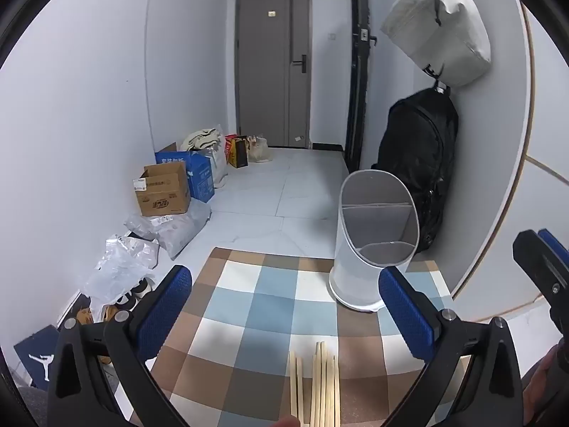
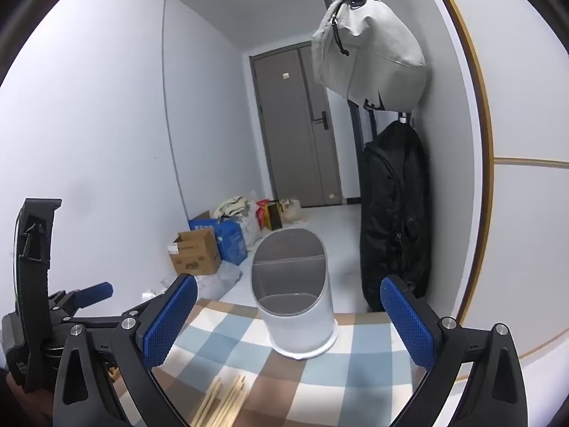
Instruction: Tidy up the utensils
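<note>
Chopsticks (image 1: 314, 384): loose bundle flat on checked cloth (image 1: 249, 306), near edge | holder (image 1: 373, 235): upright, far edge, well apart | left gripper (image 1: 284, 320): fingers spread, empty | right gripper (image 2: 288, 323): fingers spread, empty

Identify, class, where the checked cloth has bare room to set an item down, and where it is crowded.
Bare cloth lies between the chopsticks and the white utensil holder, and left of both toward the table's left edge. The far right corner is crowded by the holder; the near edge by the chopsticks. Both the left gripper and right gripper hover open, empty.
</note>
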The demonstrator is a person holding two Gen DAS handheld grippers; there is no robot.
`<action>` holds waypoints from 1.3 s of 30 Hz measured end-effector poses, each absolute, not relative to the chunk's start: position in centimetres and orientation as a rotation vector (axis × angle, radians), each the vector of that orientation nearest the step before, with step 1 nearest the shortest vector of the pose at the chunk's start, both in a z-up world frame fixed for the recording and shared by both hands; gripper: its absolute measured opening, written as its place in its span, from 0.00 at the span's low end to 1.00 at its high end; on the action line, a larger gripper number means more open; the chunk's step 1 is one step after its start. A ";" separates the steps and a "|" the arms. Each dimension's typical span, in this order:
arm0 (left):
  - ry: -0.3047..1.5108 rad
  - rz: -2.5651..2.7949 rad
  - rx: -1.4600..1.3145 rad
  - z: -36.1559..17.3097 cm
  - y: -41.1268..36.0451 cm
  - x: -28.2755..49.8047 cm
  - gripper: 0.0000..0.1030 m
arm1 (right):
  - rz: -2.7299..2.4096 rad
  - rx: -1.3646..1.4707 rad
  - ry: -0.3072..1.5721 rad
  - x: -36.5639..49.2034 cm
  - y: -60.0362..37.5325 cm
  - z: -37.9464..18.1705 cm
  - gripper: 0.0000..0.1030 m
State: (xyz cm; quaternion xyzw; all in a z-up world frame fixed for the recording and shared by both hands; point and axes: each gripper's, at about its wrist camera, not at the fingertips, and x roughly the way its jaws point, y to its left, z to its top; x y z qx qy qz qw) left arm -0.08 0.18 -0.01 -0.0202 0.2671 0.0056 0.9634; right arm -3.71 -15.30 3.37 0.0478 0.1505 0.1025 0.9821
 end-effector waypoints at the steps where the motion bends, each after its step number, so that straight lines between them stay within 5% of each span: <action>1: 0.544 0.009 -0.050 0.0 0.3 -0.1 0.99 | 0.207 0.094 0.302 -3.7 -15.3 3.4 1.00; 39: 0.541 0.010 -0.045 0.0 0.6 -0.2 0.99 | 0.214 0.066 0.286 -3.7 -14.7 3.2 1.00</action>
